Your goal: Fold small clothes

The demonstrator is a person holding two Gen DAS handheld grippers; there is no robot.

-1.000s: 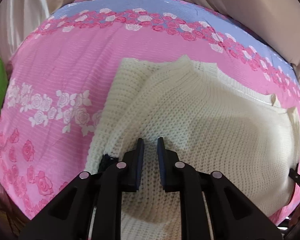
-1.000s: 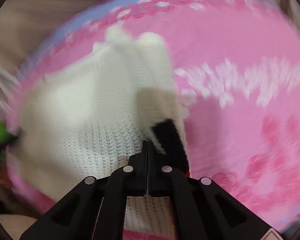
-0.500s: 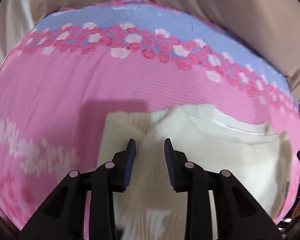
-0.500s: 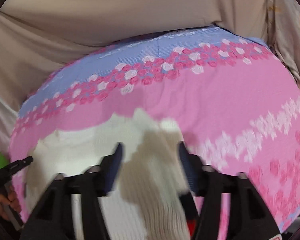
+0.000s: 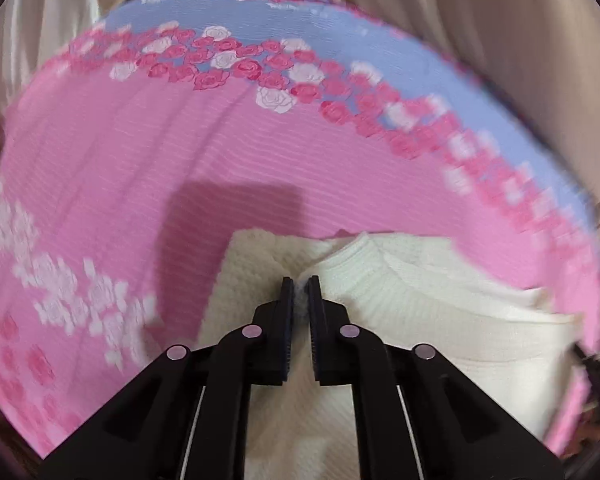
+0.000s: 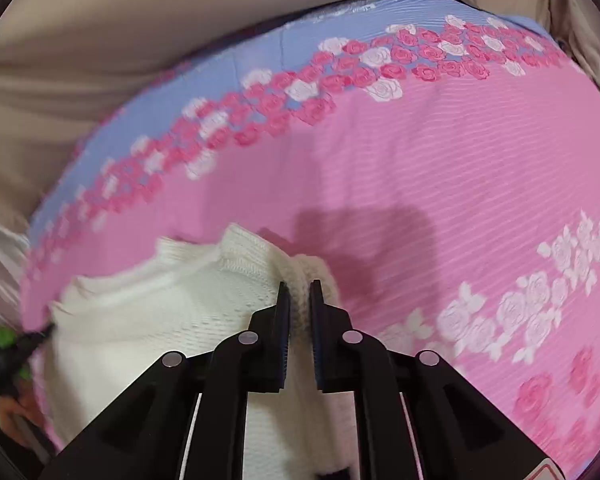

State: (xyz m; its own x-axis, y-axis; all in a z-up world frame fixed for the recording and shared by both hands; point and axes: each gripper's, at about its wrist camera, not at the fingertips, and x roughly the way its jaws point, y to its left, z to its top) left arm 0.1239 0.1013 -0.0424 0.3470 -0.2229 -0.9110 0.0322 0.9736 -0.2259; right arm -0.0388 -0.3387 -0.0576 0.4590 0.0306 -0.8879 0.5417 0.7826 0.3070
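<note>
Two black grippers work at the far edge of a cream knit sweater [image 5: 440, 320] that lies on a pink bedspread [image 5: 120, 168] printed with white and red roses and bordered in pale blue. From the left wrist camera, the left gripper [image 5: 300, 284] has its jaws drawn close together, pinching a small fold of the knit near the sweater's far left corner, beside the raised ribbed collar. The sweater spreads away to the right of it, its surface partly blurred. From the right wrist camera, the right gripper [image 6: 299, 288] is likewise nearly closed, with a thick rolled ridge of the sweater [image 6: 172, 304] caught between its jaws at the garment's far right edge; the rest of the knit lies to the left of it. Each gripper casts a dark shadow on the pink cloth just beyond the sweater. Beige draped fabric [image 6: 100, 40] rises behind the bedspread in both views.
</note>
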